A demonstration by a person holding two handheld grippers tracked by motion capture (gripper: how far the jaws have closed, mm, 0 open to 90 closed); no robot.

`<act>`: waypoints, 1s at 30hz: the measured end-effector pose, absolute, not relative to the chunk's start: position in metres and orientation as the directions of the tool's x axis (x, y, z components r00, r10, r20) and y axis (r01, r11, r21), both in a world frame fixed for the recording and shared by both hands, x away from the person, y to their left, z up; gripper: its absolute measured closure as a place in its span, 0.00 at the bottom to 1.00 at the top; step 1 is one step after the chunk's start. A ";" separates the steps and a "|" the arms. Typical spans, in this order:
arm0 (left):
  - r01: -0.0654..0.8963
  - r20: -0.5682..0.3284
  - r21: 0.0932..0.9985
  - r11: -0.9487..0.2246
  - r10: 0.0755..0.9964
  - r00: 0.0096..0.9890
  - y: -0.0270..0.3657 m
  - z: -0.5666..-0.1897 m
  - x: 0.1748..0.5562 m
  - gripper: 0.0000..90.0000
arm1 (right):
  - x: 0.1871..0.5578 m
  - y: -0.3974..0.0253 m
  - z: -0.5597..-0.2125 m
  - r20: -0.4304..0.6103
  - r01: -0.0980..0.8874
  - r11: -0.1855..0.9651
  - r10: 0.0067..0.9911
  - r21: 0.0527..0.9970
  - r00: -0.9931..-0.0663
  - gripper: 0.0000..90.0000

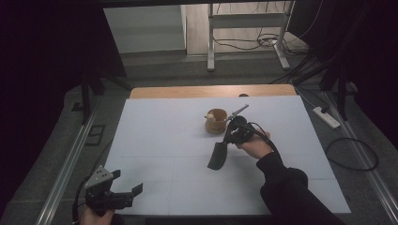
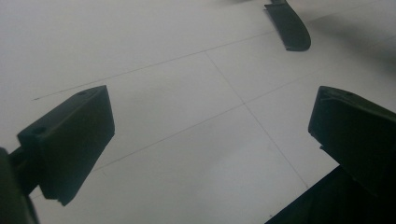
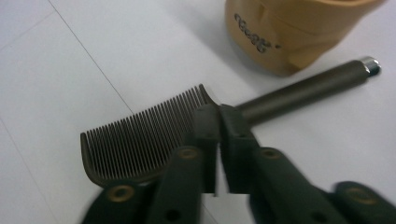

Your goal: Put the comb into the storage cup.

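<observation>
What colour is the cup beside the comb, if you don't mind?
The cup is tan yellow, clearest in the right gripper view.

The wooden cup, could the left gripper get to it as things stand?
Probably yes. The left gripper is open at the near left corner, with bare white table between it and the cup. The right gripper, holding the comb, crowds the cup's right side.

Lab: curtained rig, floor cables (image 1: 244,44)

Room dim around my lit table (image 1: 155,136), soft shadows, my right gripper (image 3: 218,116) blurred up close
</observation>
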State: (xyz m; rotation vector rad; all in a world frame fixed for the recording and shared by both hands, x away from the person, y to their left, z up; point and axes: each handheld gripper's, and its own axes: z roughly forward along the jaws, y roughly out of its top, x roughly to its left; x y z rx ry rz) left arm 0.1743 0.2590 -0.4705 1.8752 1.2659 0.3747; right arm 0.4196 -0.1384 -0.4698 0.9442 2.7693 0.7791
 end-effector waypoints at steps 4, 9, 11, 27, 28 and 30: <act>0.627 -0.191 0.763 -0.160 0.870 0.454 0.259 -0.471 0.175 0.01 | 0.427 -0.131 -0.475 0.045 0.523 0.696 0.579 0.492 -0.814 1.00; 0.627 -0.195 0.763 -0.156 0.870 0.453 0.259 -0.471 0.175 0.01 | 0.432 -0.123 -0.481 0.017 0.491 0.713 0.559 0.501 -0.829 1.00; 0.627 -0.194 0.763 -0.156 0.870 0.453 0.259 -0.471 0.175 0.01 | 0.436 -0.118 -0.485 -0.010 0.483 0.724 0.560 0.492 -0.829 1.00; 0.628 -0.202 0.763 -0.155 0.866 0.458 0.260 -0.471 0.176 0.01 | 0.449 -0.109 -0.503 -0.011 0.497 0.727 0.569 0.474 -0.822 1.00; 0.628 -0.201 0.763 -0.155 0.866 0.458 0.260 -0.471 0.175 0.01 | 0.449 -0.109 -0.504 -0.014 0.498 0.727 0.570 0.473 -0.821 1.00; 0.629 -0.203 0.762 -0.154 0.866 0.458 0.260 -0.471 0.176 0.01 | 0.449 -0.110 -0.505 -0.020 0.498 0.732 0.571 0.466 -0.821 1.00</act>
